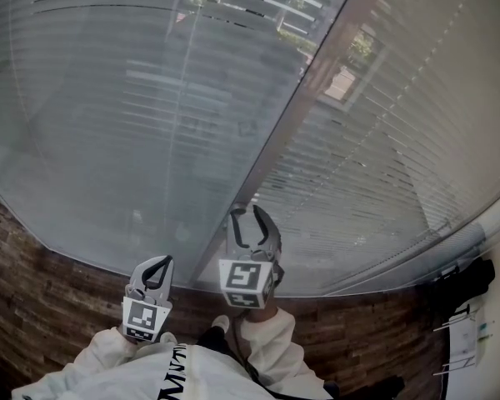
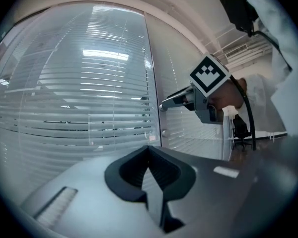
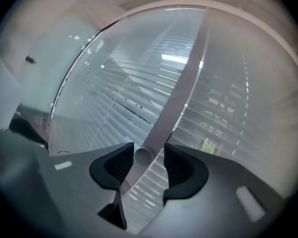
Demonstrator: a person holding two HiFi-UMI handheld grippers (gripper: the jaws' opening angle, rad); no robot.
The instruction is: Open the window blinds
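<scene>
- Right gripper (image 1: pixel 248 217) is held up to the grey frame post (image 1: pixel 277 140) between the two glass panes. Its jaws are spread, with nothing pinched.
- In the right gripper view a small round knob (image 3: pixel 144 155) on that post sits in the gap between the jaws, near the tips. It looks close to the left-hand jaw with a clear gap on the other side, and the pads are not pressing it.
- In the left gripper view the same knob (image 2: pixel 165 132) sits on the post just below the right gripper's tips (image 2: pixel 162 106). Contact can't be made out there.
- Left gripper (image 1: pixel 160 265) is lower and to the left, aimed at the left pane. Its jaws are pressed together and empty, with the pads (image 2: pixel 149 152) meeting. It is well clear of the knob.
- The window blinds (image 1: pixel 108 123) hang behind the glass on both sides of the post. The right panel (image 1: pixel 392 157) also has its slats down, with greenery showing through near the top.
- White sleeves (image 1: pixel 271 340) show at the bottom, with a brown floor (image 1: pixel 50 290) below.
</scene>
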